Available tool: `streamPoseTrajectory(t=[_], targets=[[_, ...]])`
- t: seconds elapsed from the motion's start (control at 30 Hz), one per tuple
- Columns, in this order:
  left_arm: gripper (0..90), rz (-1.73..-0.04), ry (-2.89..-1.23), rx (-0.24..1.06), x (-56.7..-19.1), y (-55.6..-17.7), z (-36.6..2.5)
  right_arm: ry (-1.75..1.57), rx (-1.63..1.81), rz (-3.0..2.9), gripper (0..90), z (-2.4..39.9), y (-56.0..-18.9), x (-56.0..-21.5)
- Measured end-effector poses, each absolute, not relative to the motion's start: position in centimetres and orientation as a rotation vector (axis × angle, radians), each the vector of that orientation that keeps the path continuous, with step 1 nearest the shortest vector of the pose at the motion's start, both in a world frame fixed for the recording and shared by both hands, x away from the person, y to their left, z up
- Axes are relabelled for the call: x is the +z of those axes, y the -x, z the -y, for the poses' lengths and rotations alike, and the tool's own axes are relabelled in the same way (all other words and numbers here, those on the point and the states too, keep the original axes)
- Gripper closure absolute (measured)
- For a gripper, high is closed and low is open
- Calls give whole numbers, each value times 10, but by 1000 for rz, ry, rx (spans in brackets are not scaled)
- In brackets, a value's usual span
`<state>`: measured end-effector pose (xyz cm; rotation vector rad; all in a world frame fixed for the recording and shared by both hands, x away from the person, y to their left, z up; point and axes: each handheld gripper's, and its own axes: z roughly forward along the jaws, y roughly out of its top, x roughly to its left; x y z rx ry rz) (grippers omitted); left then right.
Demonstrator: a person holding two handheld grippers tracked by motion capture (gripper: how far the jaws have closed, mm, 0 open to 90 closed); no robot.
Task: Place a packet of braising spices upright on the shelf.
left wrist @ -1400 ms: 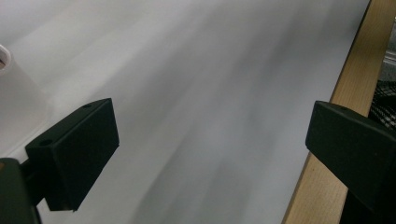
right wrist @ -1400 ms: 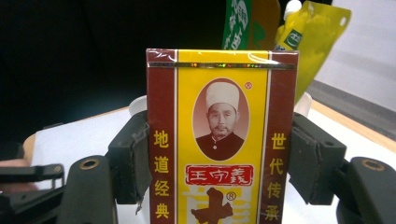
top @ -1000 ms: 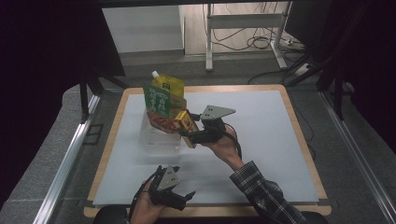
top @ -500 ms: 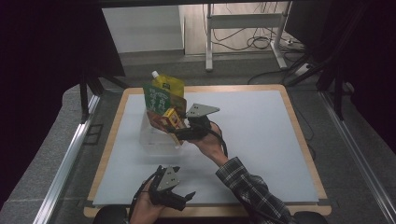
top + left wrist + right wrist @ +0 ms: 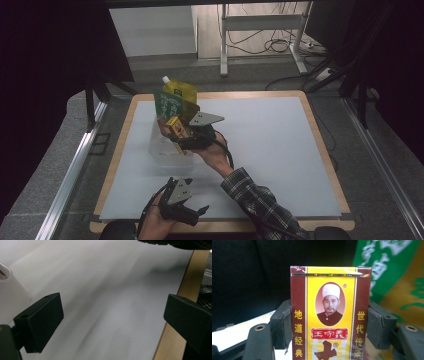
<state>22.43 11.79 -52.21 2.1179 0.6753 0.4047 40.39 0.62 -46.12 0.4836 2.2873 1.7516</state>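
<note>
- Here, the right gripper [image 5: 176,136] is clenched on a yellow-and-maroon box [image 5: 330,315] over the clear container [image 5: 165,150], beside the green pouch [image 5: 172,102].
- Left gripper [image 5: 112,322] released over the near surface [image 5: 280,150].

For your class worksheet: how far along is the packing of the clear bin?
Done: a green-and-yellow pouch already stands in the clear plastic bin. In hand: the right gripper clamps a red-and-yellow box at the bin. Left: lowering and releasing it; the left gripper waits open near the table's front edge.
</note>
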Motion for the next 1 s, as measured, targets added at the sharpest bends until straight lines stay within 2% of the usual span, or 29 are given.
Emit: streamPoseTrajectory(t=[0.4,0.67,1.0], targets=[[23,-672,-2119,403,-522,-224,-118,-488,1776,-2299,320,-24,-401,-473],[24,-670,-2123,401,-522,-224,-118,-515,1810,-2312,317,-16,-404,-483],[24,-664,-2133,400,-523,-224,-116,-493,1690,-2381,320,-5,-399,-489]])
